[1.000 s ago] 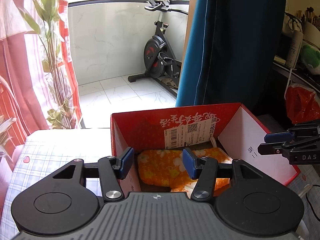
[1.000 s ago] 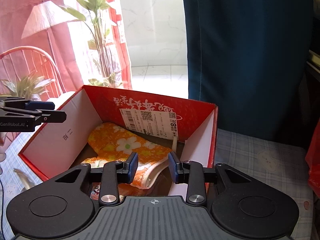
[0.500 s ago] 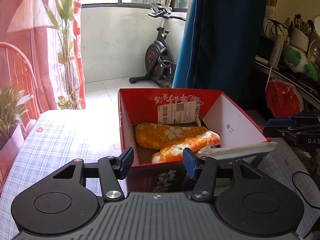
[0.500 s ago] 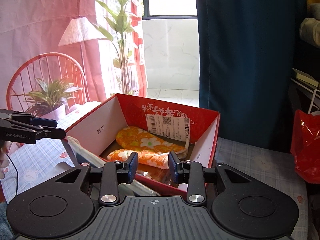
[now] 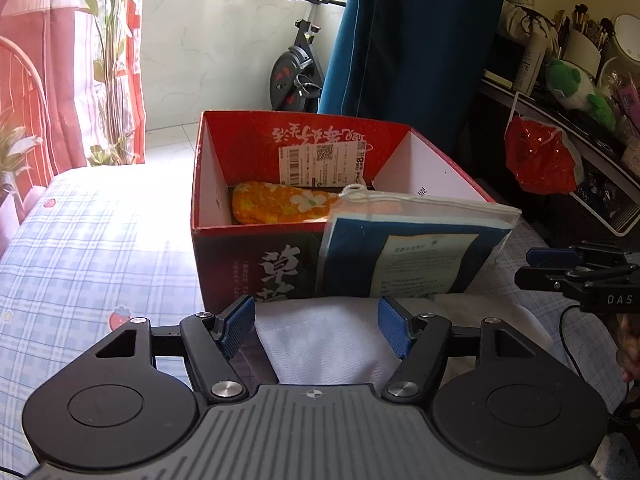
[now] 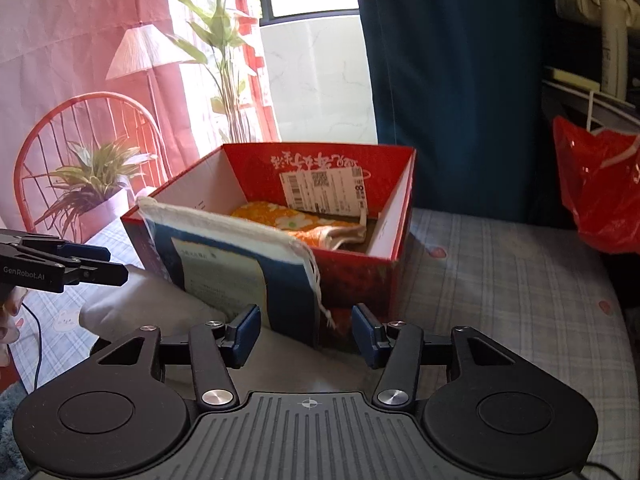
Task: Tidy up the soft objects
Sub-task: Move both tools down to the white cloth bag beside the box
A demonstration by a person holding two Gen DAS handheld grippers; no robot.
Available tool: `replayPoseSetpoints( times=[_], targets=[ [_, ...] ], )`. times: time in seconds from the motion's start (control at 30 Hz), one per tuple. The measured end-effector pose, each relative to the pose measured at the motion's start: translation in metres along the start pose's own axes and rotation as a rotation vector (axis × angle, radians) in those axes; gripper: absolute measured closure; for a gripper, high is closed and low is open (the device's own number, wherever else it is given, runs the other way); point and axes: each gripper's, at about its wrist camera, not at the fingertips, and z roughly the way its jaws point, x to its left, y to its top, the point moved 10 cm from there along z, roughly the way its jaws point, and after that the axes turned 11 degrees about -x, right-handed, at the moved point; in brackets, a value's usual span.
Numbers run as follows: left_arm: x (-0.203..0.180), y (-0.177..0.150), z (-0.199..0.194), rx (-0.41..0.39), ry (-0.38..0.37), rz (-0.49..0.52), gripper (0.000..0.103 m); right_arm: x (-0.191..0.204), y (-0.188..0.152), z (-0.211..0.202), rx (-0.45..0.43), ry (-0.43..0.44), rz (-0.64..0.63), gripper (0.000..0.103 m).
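Observation:
A red cardboard box (image 5: 256,236) (image 6: 396,216) stands on the checked bed cover. Orange flowered mitts (image 5: 280,202) (image 6: 296,222) lie inside it. A blue soft item in a clear drawstring pouch (image 5: 400,256) (image 6: 240,276) leans upright against the box's near wall. A pale folded cloth (image 5: 328,340) (image 6: 152,312) lies in front of the box. My left gripper (image 5: 316,330) is open and empty above the cloth. My right gripper (image 6: 306,334) is open and empty by the pouch's lower corner. Each gripper shows at the edge of the other's view.
A checked bed cover (image 5: 80,264) (image 6: 512,280) spreads around the box. A red plastic bag (image 5: 540,160) (image 6: 600,184) hangs at the right by a cluttered shelf. A blue curtain (image 5: 400,40), an exercise bike (image 5: 296,76), plants and a red chair (image 6: 80,152) stand behind.
Both grippers have pulled back and away from the box, staying open. The mitts stay in the box. The pouch and pale cloth have come into view in front of it.

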Motion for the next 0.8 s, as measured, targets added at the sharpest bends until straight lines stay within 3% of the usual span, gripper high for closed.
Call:
replayPoseSetpoints(
  times=[0.47, 0.8],
  targets=[
    [-0.022, -0.038, 0.02, 0.063, -0.088, -0.079, 0.023, 0.015, -0.053, 0.023, 0.052, 0.031, 0.104, 0.036],
    [-0.028, -0.056, 0.023, 0.067, -0.122, -0.091, 0.022, 0.016, -0.064, 0.033, 0.045, -0.012, 0.118, 0.028]
  ],
)
